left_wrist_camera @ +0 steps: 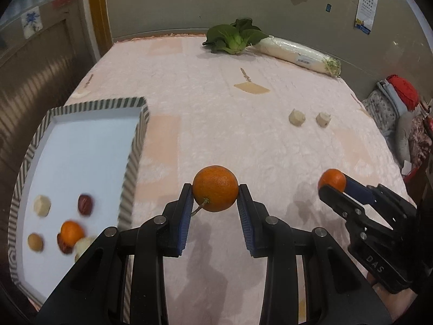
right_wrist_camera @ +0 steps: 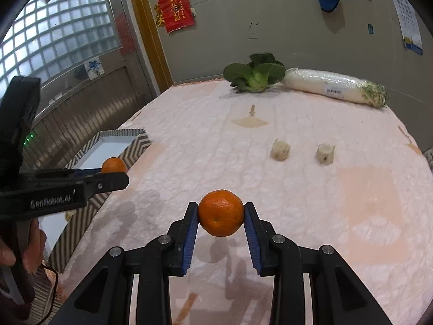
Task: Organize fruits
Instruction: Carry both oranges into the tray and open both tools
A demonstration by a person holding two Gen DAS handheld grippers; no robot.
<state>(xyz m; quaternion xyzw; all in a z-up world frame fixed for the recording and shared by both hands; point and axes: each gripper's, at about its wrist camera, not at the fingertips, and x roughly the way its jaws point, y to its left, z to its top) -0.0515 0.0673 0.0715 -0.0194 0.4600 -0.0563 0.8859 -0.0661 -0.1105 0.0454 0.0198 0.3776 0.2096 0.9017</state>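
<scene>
Here each tool (left_wrist_camera: 215,189) (right_wrist_camera: 221,214) pinches one round, glossy orange mandarin (left_wrist_camera: 215,188) (right_wrist_camera: 221,213).

Stemmed orange (left_wrist_camera: 215,188) lifted above the cloth, second orange (right_wrist_camera: 221,213) likewise, striped tray (left_wrist_camera: 130,173) holding small fruits

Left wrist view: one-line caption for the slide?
Left tongs clamp a stemmed orange above the pink tablecloth, striped tray of fruit at left, right tongs holding a second orange.
</scene>
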